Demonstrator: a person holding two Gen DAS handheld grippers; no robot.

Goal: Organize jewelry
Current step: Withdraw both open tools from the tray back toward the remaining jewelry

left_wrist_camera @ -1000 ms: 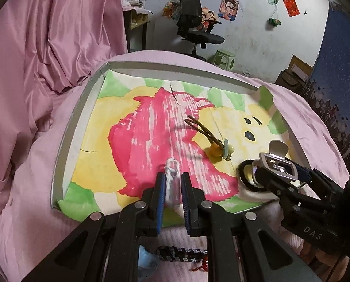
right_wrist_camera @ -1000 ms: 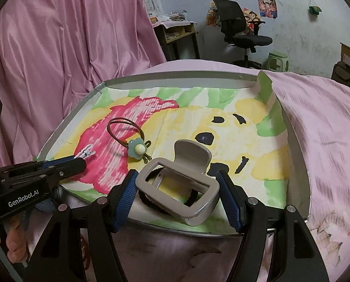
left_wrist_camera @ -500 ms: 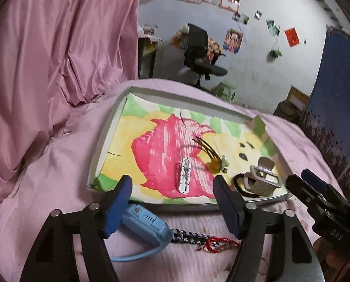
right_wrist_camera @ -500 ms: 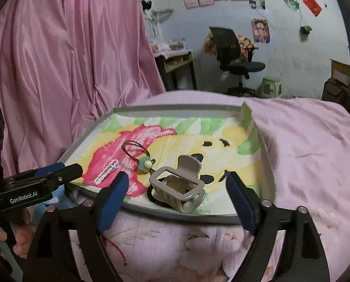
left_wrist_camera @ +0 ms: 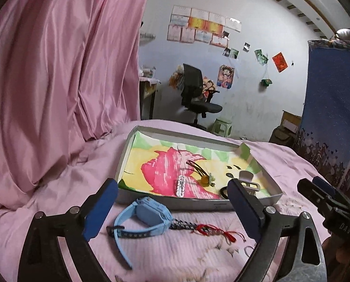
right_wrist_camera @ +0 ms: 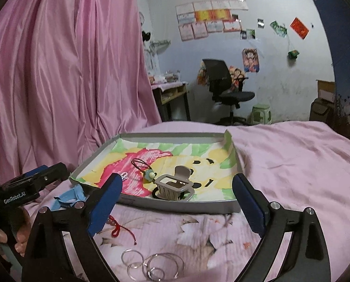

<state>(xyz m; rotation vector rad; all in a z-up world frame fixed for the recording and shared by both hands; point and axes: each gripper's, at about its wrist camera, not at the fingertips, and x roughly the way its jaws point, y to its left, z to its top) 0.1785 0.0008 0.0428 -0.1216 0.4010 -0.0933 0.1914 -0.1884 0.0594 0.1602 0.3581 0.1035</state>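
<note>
Watch [left_wrist_camera: 149,216] on bedding between spread left jaws | claw clip [right_wrist_camera: 173,185], seemingly in tray [right_wrist_camera: 175,205], beyond spread right jaws

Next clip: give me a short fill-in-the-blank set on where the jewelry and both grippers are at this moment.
1. The beige plastic claw hair clip sits inside the shallow grey ____.
2. The light blue wristwatch lies on the pink ____, outside the tray.
3. The left gripper and the right gripper both hold ____.
4. The clear thin rings lie ____ the tray.

Missing words: tray; bedspread; nothing; outside
</note>
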